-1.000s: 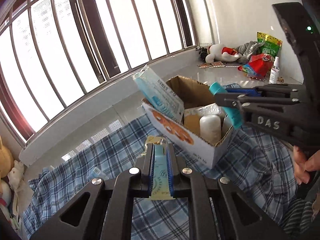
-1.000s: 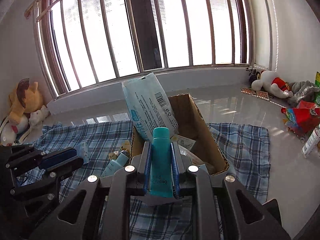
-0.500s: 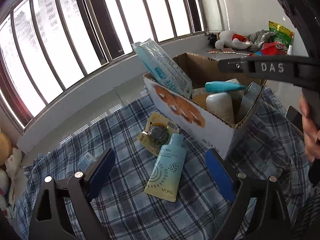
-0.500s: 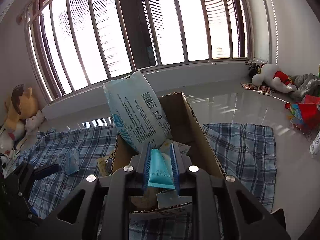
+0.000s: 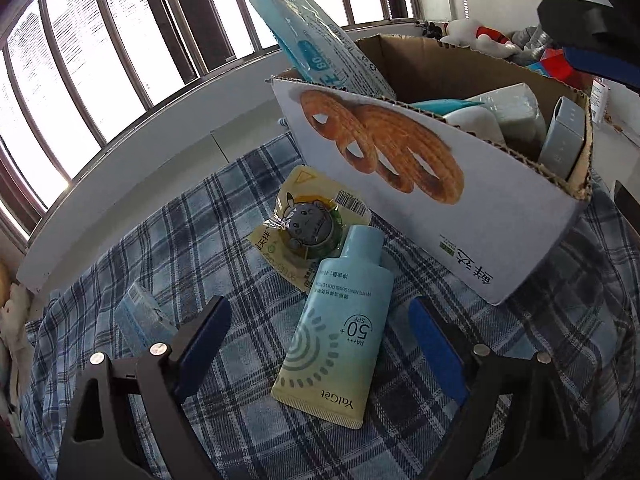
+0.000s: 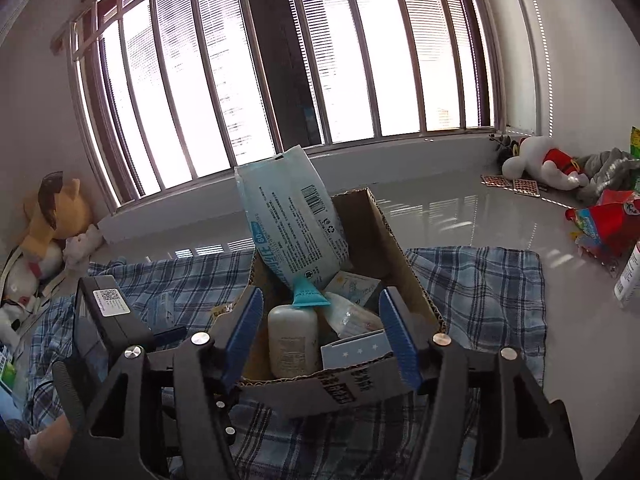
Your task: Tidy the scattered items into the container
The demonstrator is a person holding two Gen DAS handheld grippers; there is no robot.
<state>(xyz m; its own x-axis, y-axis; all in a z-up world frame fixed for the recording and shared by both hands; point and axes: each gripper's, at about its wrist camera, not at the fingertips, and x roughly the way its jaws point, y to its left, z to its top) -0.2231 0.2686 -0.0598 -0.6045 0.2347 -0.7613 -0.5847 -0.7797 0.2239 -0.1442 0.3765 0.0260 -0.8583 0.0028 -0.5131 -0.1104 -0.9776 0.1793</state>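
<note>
Both grippers are now gaping empty: the left gripper (image 5: 316,344), having dropped its sunscreen (image 5: 334,336) onto the cloth (image 5: 240,208) beside the box (image 5: 460,216), is leaving it untidied, while only the right gripper (image 6: 320,332) view is showing the teal tube (image 6: 309,295) released inside.

The box wall (image 5: 420,184) hides the lower parts of the teal tube (image 5: 440,105), the white bottle (image 5: 480,124) and the grey carton (image 5: 560,140) inside it. The sunscreen tube (image 5: 336,320) covers the near corner of the yellow packet (image 5: 304,216). A small blue pack (image 5: 140,316) on the left is blurred, its print unreadable. In the right wrist view, the white spray bottle (image 6: 630,276) at far right is cut off by the picture's edge, and the left gripper's body (image 6: 108,320) hides part of the plaid cloth (image 6: 480,280).
</note>
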